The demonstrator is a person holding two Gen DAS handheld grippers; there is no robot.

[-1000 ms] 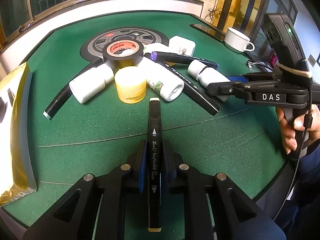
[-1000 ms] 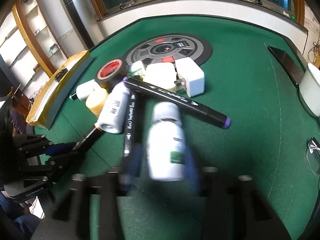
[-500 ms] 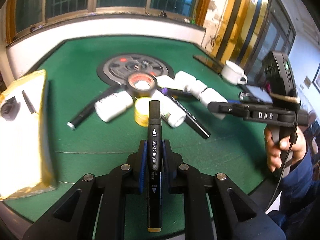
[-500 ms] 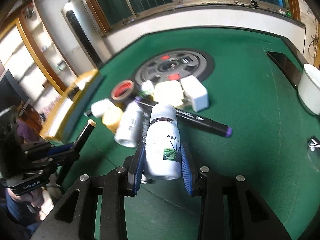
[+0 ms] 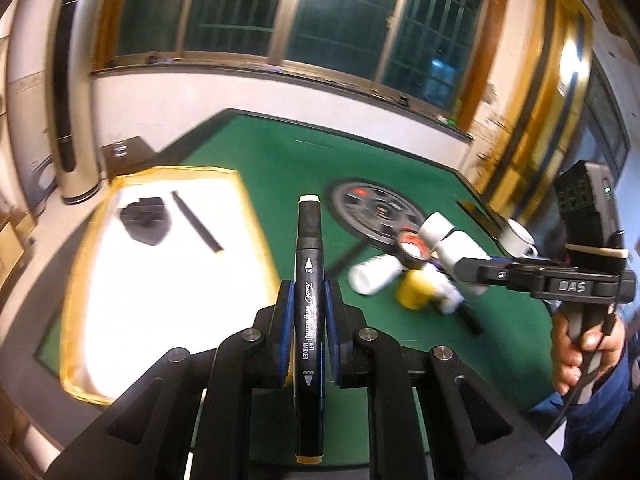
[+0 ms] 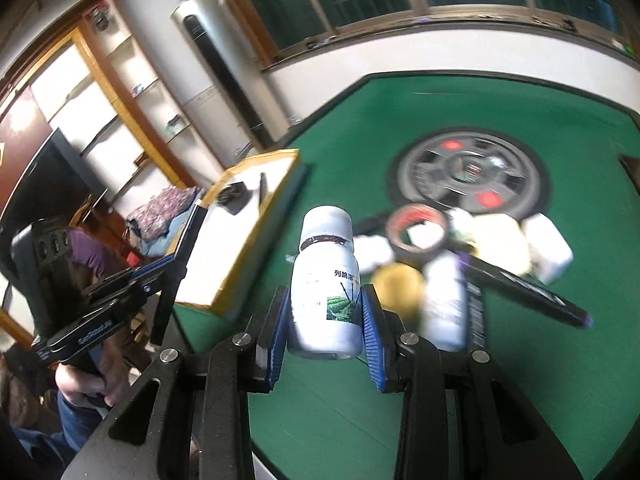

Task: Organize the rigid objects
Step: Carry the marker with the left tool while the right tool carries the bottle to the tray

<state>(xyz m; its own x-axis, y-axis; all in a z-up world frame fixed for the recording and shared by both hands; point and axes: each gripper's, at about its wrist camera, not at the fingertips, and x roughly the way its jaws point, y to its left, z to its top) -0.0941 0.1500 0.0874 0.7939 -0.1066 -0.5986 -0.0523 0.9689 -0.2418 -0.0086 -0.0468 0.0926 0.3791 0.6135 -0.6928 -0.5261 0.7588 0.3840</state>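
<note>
Left wrist view: the left tool [image 5: 308,312], clenched on a marker [image 5: 309,280], has swung off the pile toward the tray [image 5: 76,280].

Right wrist view: the right tool [image 6: 325,334] has lifted a white bottle [image 6: 326,288], gripped, above the table [image 6: 540,380], likely tray-bound too.

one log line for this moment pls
left hand-held gripper: shut on black marker | right hand-held gripper: shut on white bottle | both above green table | yellow-edged tray nearby

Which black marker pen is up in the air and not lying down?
The black marker pinched in the left gripper, pale cap pointing away. The purple-tipped marker lies in the pile, and another pen lies in the yellow-edged box.
</note>
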